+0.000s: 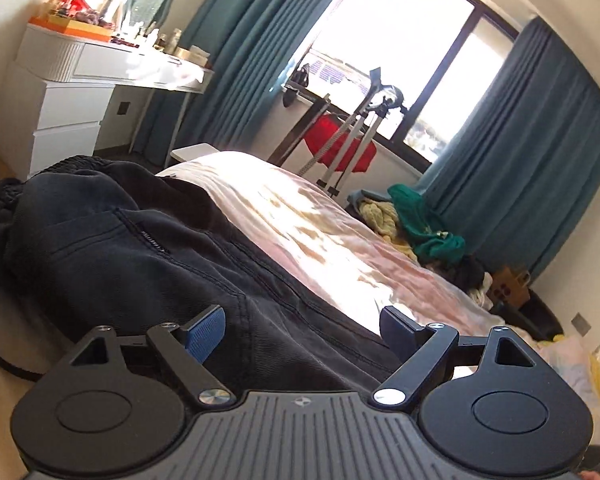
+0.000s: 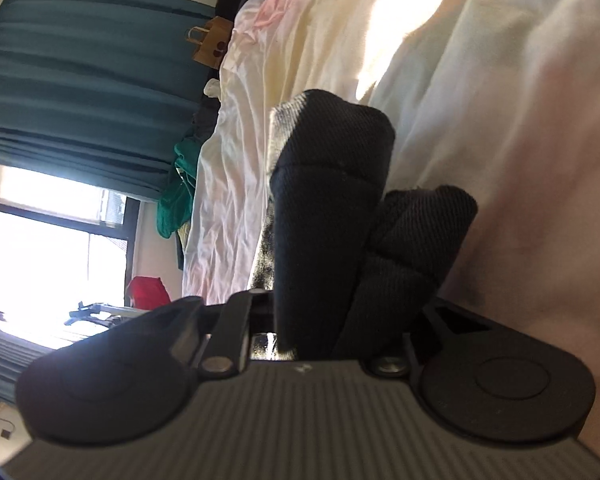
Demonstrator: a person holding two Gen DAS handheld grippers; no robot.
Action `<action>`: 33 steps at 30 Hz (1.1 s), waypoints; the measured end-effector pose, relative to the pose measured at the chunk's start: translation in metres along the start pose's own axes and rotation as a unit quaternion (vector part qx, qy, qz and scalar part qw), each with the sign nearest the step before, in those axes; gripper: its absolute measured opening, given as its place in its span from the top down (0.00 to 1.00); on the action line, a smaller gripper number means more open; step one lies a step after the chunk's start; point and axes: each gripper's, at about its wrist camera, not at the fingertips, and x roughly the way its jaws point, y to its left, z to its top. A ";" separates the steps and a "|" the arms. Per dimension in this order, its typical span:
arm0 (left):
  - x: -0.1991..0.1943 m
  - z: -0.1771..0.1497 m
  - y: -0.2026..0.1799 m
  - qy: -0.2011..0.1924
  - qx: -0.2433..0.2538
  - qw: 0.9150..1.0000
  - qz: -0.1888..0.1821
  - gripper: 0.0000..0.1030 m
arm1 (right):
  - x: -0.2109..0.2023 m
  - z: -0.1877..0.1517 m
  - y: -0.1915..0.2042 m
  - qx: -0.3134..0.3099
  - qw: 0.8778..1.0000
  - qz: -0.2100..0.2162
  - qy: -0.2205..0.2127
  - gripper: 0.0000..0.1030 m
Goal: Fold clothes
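Black trousers (image 1: 148, 240) lie spread on the pale pink bed sheet (image 1: 340, 248), waistband at the far left. My left gripper (image 1: 302, 332) is open, its blue-padded fingers (image 1: 204, 332) straddling the trouser fabric close to the camera. In the right wrist view, rolled sideways, my right gripper (image 2: 340, 304) is shut on bunched black trouser fabric (image 2: 332, 200), held above the sheet (image 2: 500, 140). Its fingertips are hidden by the cloth.
A white dresser and desk (image 1: 72, 92) with clutter stand at the far left. Teal curtains (image 1: 540, 140) frame a bright window. A metal stand with red cloth (image 1: 340, 144) is beyond the bed. A pile of green and yellow clothes (image 1: 412, 220) lies at the bed's far edge.
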 end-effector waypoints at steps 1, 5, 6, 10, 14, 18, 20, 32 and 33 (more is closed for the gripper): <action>0.010 0.001 -0.007 0.009 0.025 1.000 0.003 0.16 | -0.002 0.000 0.004 -0.016 1.000 -0.003 -0.005 0.87; 0.042 0.003 -0.034 0.015 0.128 0.991 0.033 0.14 | -0.008 -0.004 0.006 -0.016 0.999 -0.015 -0.027 0.88; 0.050 0.001 -0.039 0.019 0.143 0.989 0.040 0.14 | -0.008 -0.005 0.007 -0.019 0.999 -0.018 -0.030 0.88; 0.078 -0.020 -0.045 0.037 0.166 0.983 0.074 0.13 | -0.007 -0.005 0.013 -0.040 0.998 -0.029 -0.036 0.88; 0.097 -0.039 -0.040 0.063 0.204 0.971 0.110 0.13 | -0.007 -0.005 0.010 -0.027 0.999 -0.026 -0.037 0.88; 0.105 -0.050 -0.042 0.075 0.240 0.959 0.132 0.12 | -0.010 -0.009 0.018 -0.059 0.997 -0.032 -0.047 0.89; 0.108 -0.054 -0.038 0.086 0.242 0.957 0.136 0.11 | -0.012 -0.012 0.026 -0.084 0.994 -0.034 -0.056 0.89; 0.124 -0.063 -0.024 0.095 0.284 0.942 0.154 0.07 | -0.026 -0.037 0.087 -0.259 0.959 -0.018 -0.114 0.89; 0.124 -0.063 -0.024 0.094 0.283 0.942 0.155 0.07 | -0.026 -0.041 0.094 -0.275 0.954 -0.014 -0.119 0.89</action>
